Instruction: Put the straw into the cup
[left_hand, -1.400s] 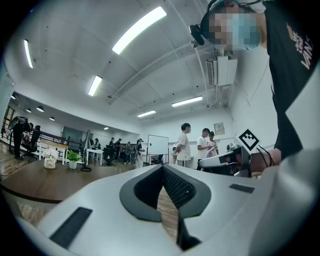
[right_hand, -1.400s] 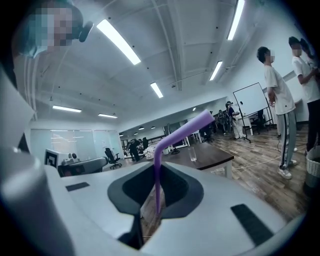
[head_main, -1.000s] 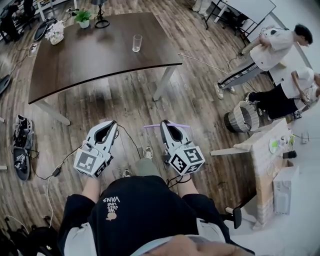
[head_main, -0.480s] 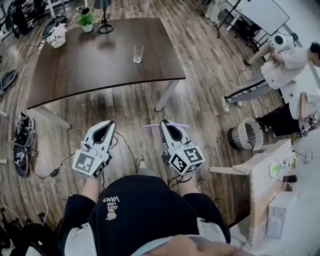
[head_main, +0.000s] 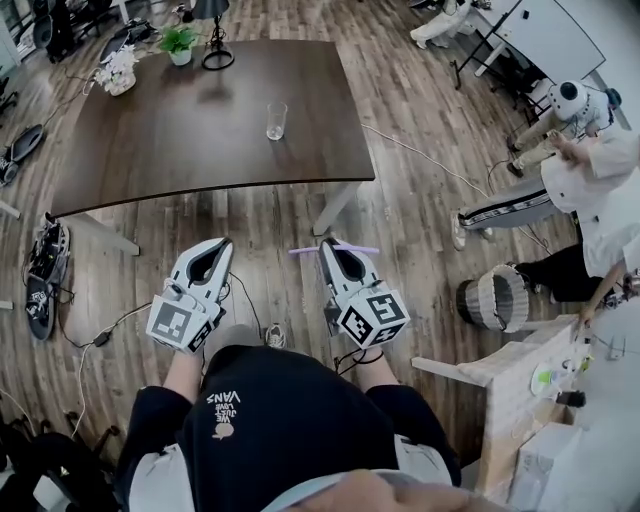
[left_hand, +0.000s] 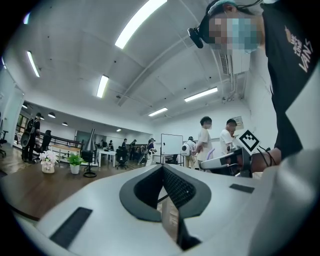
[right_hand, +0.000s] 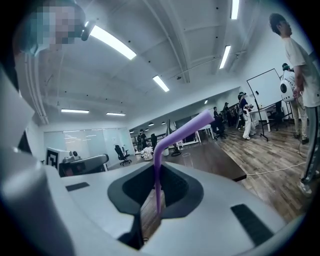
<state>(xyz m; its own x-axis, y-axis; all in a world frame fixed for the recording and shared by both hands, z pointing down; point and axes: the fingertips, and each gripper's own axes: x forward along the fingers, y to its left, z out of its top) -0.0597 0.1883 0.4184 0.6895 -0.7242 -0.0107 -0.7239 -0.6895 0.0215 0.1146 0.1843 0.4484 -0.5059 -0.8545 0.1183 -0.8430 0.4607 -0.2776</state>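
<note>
Left gripper (head_main: 222, 246): held out level above the wooden floor (head_main: 400, 210), just in front of the person's black shirt (head_main: 285, 420). Its jaws are drawn all but together, with only a thin slit left. Nothing is gripped between them.
Right gripper (head_main: 328, 246): carried beside the left one, a little apart from it and pointing the same way. Its jaws are pinched narrowly onto the straw (head_main: 303, 252), which is clamped near the tips.
Straw: purple and gripped crosswise, with an end sticking out on each side of the jaws in the head view. In the right gripper view its bent upper stretch is seen angling away to the right.
Cup (head_main: 276, 120): a clear glass, stood upright on the table (head_main: 170, 140). It is placed toward the right of the top, well apart from both grippers and from the straw.
Table: a dark brown top on white legs, seen ahead of both grippers. A potted plant (head_main: 180, 42), a bunch of flowers (head_main: 117, 72) and a black lamp (head_main: 215, 40) are ranged along its far side.
Floor: cables (head_main: 110, 330) are seen trailing at the left.
Right edge: a woven basket (head_main: 495, 297) is stood on the planks, with people in white tops (head_main: 600, 190) beyond it.
</note>
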